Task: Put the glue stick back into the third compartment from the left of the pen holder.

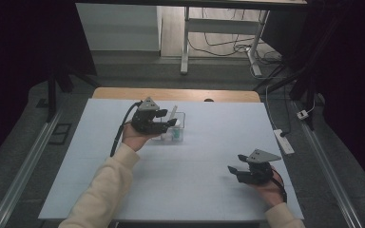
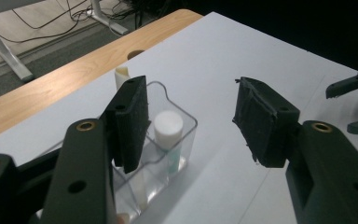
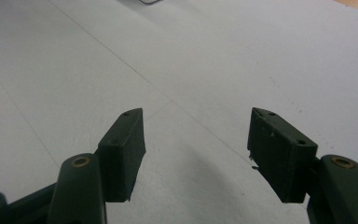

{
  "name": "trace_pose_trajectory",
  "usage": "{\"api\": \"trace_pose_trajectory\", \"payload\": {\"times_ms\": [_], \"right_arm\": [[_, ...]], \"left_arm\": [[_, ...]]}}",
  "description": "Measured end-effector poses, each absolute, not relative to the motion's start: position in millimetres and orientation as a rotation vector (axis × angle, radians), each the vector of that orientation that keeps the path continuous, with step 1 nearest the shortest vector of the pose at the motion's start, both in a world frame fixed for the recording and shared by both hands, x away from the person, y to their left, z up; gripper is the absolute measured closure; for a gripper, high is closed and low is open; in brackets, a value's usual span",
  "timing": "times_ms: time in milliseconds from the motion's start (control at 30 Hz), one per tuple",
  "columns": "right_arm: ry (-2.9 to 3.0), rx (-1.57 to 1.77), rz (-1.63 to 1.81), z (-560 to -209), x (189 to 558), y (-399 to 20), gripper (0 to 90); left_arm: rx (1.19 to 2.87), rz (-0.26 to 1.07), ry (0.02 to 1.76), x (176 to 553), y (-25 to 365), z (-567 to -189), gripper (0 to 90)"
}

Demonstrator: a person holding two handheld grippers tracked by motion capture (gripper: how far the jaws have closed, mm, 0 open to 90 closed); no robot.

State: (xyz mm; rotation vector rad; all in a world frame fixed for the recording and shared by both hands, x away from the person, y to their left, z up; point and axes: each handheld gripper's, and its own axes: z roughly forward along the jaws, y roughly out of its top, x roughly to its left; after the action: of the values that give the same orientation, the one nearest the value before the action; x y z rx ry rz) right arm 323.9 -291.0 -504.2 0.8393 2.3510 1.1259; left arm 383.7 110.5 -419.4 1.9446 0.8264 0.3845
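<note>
1. A clear plastic box (image 2: 186,128) stands upright on the white table, near its far edge and left of the middle. It has no lid, rounded corners and see-through walls.
2. A white-capped tube (image 2: 168,135) stands upright inside the box, near one corner, its cap just above the rim and its lower part greenish.
3. A pale stick (image 2: 121,77) stands in the box, rising well above the rim.

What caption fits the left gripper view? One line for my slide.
Open left gripper beside a clear container holding a white-capped tube.
</note>
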Motion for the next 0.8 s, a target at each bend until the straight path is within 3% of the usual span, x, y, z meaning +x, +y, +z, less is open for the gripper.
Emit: {"api": "trace_pose_trajectory", "payload": {"times_ms": [800], "right_arm": [[2.347, 0.842, 1.126, -502, 324, -293, 36.4]], "left_arm": [[1.952, 0.354, 0.928, 325, 164, -453, 40.8]]}}
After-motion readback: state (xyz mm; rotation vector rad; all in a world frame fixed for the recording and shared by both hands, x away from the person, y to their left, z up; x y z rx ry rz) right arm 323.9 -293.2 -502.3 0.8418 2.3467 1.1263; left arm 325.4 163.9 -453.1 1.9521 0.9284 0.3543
